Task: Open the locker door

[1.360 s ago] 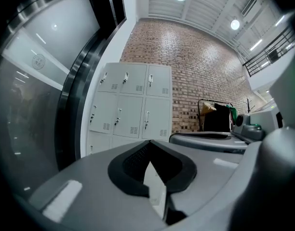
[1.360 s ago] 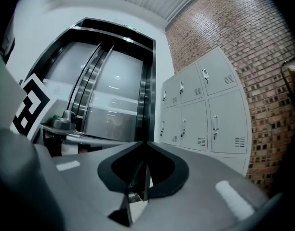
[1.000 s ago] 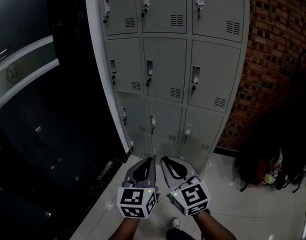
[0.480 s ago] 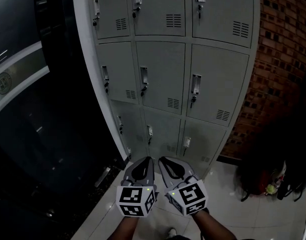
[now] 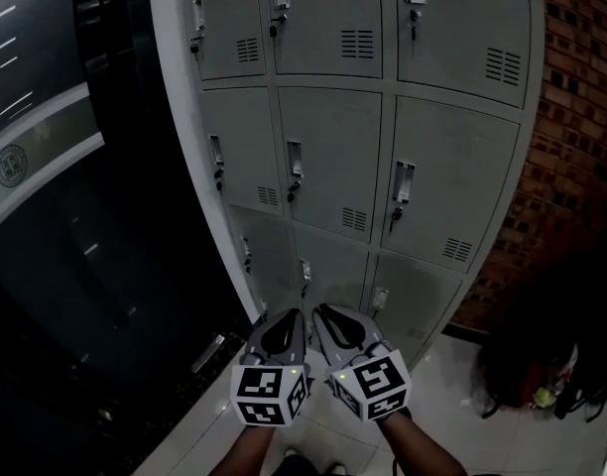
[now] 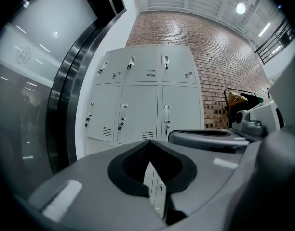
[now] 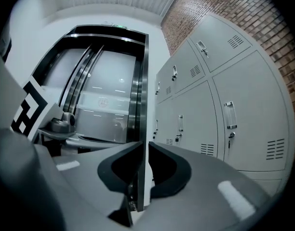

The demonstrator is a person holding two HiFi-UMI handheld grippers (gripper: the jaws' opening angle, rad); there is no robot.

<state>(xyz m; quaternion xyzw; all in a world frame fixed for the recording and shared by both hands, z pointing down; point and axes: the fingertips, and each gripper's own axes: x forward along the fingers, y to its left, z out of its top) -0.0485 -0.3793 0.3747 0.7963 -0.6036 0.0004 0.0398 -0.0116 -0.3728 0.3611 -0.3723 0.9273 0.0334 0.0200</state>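
Note:
A bank of grey metal lockers (image 5: pixel 328 157) stands ahead, three columns wide, every door closed. Each door has a small handle (image 5: pixel 295 160) with a lock under it. My left gripper (image 5: pixel 296 315) and right gripper (image 5: pixel 321 309) are held side by side low in the head view, pointing level at the bottom row and still short of it. Both are shut with nothing between the jaws. The left gripper view shows its tips (image 6: pixel 148 142) meeting in front of the lockers (image 6: pixel 138 105). The right gripper (image 7: pixel 145 143) shows only a thin slit, with the lockers (image 7: pixel 224 105) to its right.
A red brick wall (image 5: pixel 581 117) runs to the right of the lockers, with dark bags (image 5: pixel 542 365) on the white tiled floor (image 5: pixel 452 424) at its foot. A dark curved glass wall (image 5: pixel 65 216) borders the lockers on the left.
The lockers have grown larger and shifted right in the head view as both grippers moved together toward them. Both pairs of jaws look the same as before.

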